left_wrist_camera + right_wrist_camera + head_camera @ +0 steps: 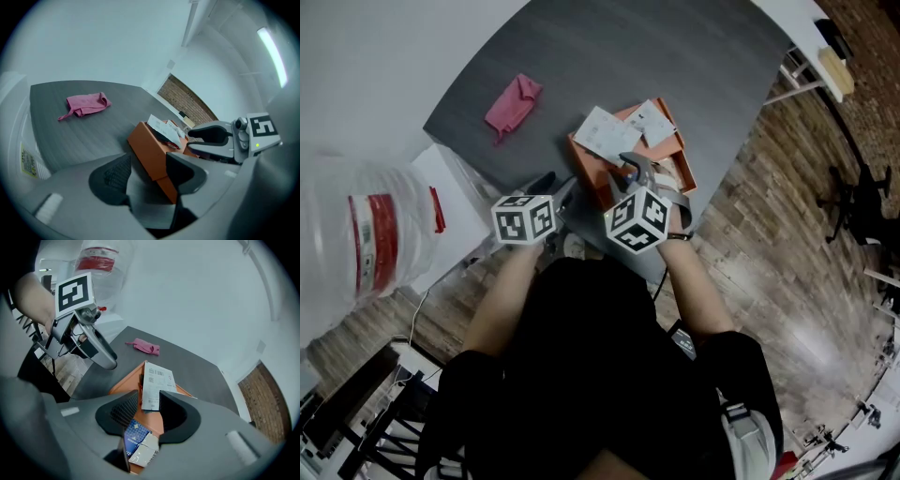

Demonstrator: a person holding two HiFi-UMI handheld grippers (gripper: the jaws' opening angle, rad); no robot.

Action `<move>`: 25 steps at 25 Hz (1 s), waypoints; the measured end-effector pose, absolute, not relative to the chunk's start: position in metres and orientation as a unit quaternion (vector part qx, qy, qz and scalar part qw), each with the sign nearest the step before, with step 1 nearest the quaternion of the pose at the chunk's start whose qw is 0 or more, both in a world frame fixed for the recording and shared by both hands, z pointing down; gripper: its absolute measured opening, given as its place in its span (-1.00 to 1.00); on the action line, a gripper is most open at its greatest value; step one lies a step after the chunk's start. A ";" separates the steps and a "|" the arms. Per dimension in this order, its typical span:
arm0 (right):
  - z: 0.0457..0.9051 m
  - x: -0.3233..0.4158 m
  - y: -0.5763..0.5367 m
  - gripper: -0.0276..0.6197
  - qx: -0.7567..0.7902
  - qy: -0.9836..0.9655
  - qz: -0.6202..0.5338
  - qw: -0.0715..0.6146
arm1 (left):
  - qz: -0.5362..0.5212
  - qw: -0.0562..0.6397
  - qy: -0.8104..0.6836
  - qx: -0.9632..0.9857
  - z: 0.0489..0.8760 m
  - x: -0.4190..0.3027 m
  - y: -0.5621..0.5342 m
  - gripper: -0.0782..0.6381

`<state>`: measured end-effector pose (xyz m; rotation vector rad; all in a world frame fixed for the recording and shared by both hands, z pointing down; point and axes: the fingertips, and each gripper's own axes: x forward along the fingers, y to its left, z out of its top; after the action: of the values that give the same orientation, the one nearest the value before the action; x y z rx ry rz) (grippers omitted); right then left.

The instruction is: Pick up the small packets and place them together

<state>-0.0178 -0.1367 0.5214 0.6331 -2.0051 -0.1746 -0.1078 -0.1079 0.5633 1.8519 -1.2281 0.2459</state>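
Biggest thing out there is the dark grey tabletop (pixel 675 66), stretching away ahead of both sets of jaws. On it sits the shallow orange cardboard box (pixel 123 381), just ahead of and below the right gripper (pixel 149 404). The left gripper (pixel 149 168) is parked outside the box, so all I get through its gap is the outer wall.

Both pairs of jaws stand apart with nothing pinched. The left pair is plain empty. The right pair hangs over the inside of the box. A white printed paper sheet (pixel 154 380) shows in its gap, but it lies beyond the pads and looks untouched. Way past the jaws there's a crumpled pink cloth (pixel 145 347), not my problem.

The stuff I actually want is the smallest. A blue patterned packet (pixel 136 434) and a white packet (pixel 147 451) lie against each other on the box floor, right under the right jaws and closer in than the sheet.

What bugs me:
- If I close too far forward, I'd probably catch the sheet's edge instead of a packet.
- The packets lie flat and touching, so the pads could skate over them or drag both at once.
- The box looks light and sits near the table's edge, so a jaw landing on its rim could shove or tip it.
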 end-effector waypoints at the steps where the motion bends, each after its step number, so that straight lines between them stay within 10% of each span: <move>1: 0.517 -0.016 -0.138 -0.48 0.271 -0.829 -0.074 0.483 | 0.096 0.434 -0.493 0.748 0.561 -0.107 -0.109 -0.13; 9: 0.451 0.022 -0.140 -0.67 0.403 -0.856 -0.066 0.317 | 0.026 0.321 -0.485 0.813 0.505 -0.095 -0.127 -0.16; 17: 0.422 0.082 -0.092 -0.86 0.501 -0.838 -0.066 0.205 | -0.014 0.168 -0.497 0.851 0.451 -0.087 -0.116 -0.78; 25: 0.410 0.142 -0.047 -0.90 0.517 -0.847 -0.010 0.122 | -0.021 0.110 -0.511 0.852 0.421 -0.066 -0.064 -0.78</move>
<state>0.1422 -0.0473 0.4102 1.5080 -2.4740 -0.0300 -0.0663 -0.0643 0.4208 2.5047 -1.5025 -0.0631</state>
